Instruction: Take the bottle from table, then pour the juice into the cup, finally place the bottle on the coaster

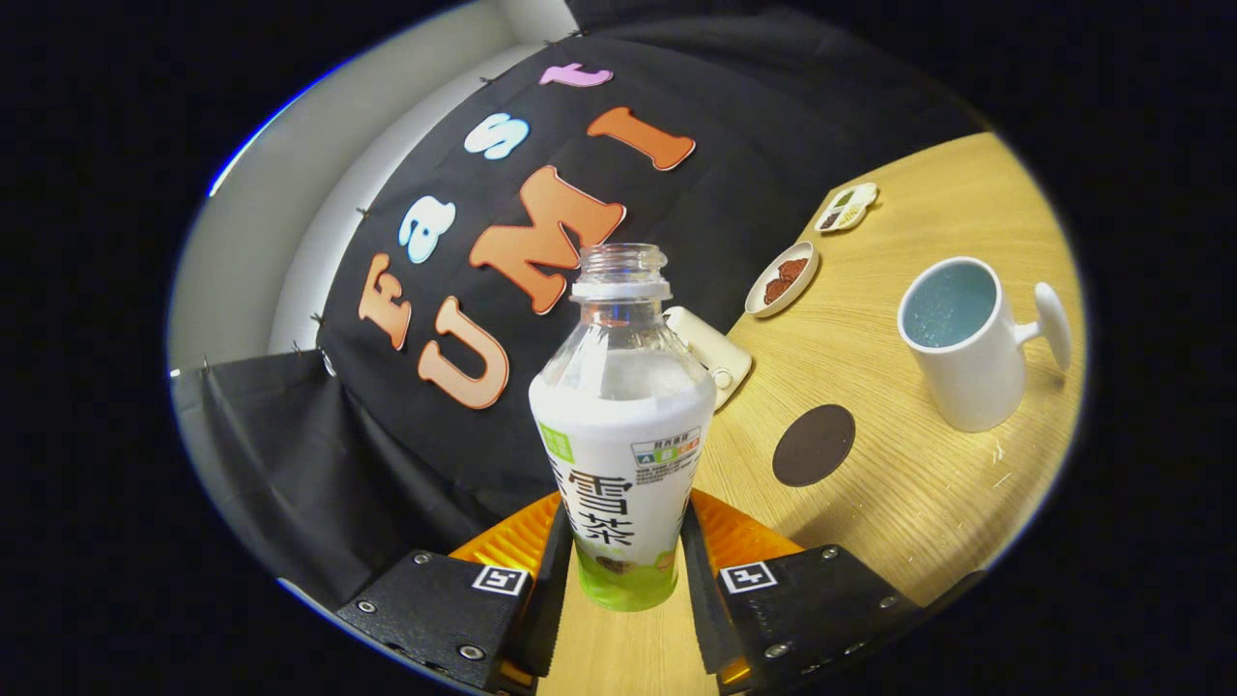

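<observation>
A: Gripper view first: what sits between the fingers?

B: The bottle [618, 425], uncapped, clear at the neck and shoulder. Both fingers of the gripper [626, 565] press its lower sides, so the jaws are closed on it, narrow, with the bottle upright relative to the fingers.

A: Any writing on it?

B: I leave the label's text unread. It is a white wrap with large dark characters, a small green patch at upper left, a small coloured panel at upper right, and a green band at the bottom.

A: Is it off the table [918, 483]?

B: The scene looks tilted around it, and wood shows below its base between the fingers; whether the base touches the wood I cannot tell.

A: And the cup [966, 343]?

B: White, with a handle on its far side, standing on the table well beyond the right finger. Its inside looks pale blue.

A: The coaster [814, 445]?

B: A dark round disc lying flat on the wood, between bottle and cup, bare.

A: Anything else?

B: A small plate [783, 278] with brown pieces, a little divided dish [847, 207] behind it, and a cream-coloured object [710, 353] just behind the bottle.
</observation>
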### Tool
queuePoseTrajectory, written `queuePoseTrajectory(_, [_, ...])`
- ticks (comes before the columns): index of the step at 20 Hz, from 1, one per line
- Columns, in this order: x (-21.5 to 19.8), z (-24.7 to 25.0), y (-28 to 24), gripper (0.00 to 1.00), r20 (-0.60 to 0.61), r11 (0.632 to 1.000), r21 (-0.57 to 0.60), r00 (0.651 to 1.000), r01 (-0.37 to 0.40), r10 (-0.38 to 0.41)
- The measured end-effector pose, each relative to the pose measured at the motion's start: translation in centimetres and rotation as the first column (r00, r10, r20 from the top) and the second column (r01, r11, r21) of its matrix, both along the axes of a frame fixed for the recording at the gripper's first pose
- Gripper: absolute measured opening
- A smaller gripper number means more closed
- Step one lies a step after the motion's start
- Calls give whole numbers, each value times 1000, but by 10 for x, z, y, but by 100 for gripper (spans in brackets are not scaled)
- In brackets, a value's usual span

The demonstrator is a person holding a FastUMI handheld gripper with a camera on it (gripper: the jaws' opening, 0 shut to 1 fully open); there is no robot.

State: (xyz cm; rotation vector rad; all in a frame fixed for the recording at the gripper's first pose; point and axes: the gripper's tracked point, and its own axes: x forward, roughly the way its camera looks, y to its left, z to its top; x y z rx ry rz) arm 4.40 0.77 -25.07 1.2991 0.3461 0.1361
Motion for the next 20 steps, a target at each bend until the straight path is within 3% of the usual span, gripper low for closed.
queuePoseTrajectory(9, [10,-20,-15,57,-79,979,191,995,70,-55])
queuePoseTrajectory(20, [23,-21,-26,57,-111,893,419,986,163,-128])
